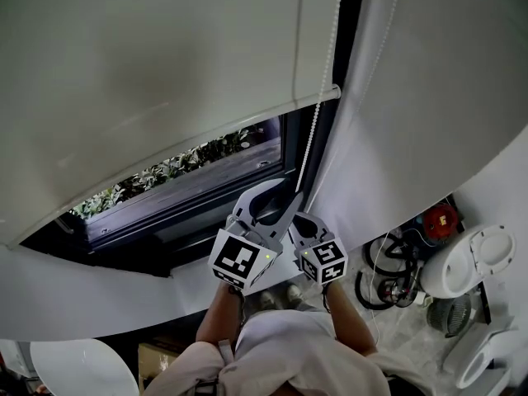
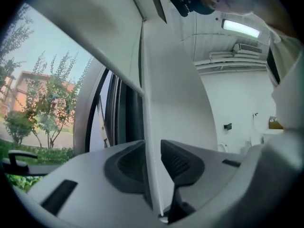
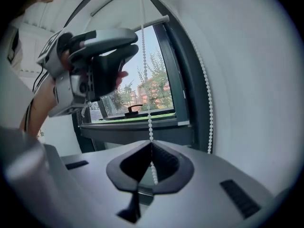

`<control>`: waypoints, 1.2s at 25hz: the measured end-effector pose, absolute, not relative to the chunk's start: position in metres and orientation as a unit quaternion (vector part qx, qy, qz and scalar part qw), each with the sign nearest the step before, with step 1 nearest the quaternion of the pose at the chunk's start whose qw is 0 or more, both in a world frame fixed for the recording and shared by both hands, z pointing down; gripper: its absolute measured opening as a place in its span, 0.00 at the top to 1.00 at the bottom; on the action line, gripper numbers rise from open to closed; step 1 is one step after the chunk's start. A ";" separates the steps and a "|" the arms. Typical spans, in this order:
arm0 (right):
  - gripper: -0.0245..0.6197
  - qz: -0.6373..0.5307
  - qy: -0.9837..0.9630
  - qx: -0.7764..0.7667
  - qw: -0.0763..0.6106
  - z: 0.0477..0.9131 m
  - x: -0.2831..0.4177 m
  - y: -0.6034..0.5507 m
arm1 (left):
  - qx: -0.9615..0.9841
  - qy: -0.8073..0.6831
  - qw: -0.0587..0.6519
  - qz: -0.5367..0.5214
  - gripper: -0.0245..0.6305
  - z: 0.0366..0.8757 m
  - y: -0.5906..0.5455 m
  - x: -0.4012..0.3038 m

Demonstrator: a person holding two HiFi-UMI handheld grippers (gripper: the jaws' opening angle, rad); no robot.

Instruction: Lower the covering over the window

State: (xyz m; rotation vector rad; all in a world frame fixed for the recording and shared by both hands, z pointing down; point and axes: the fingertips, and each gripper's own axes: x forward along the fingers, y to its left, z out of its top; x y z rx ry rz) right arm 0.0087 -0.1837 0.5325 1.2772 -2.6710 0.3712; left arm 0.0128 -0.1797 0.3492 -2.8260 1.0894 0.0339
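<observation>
Room: white walls, a pale curtain [image 1: 412, 122] and a dark-framed window [image 1: 206, 190] with trees beyond the glass
Blind: white roller blind [image 1: 148, 73] is only part-way down, with a strip of glass bare under its bottom bar
Chain: bead chain [image 3: 145, 70] hangs at the window's right edge, long axis up and down, with a second strand just beside the curtain
Right gripper: right gripper [image 3: 151, 148] has its jaws closed on the chain, beads running between the pads
Left gripper: left gripper [image 3: 136, 42] has its jaws apart and grips nothing that I can make out
Key relation: the left gripper sits higher on the same strand, which crosses just past its jaw tips
Next move, judged: close the left jaws on the chain above the right, then pull straight down along it
</observation>
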 end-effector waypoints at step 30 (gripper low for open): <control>0.97 0.177 -0.876 0.415 0.169 0.618 0.008 -0.163 | -0.935 0.355 0.030 -0.005 0.94 0.381 -0.192 0.034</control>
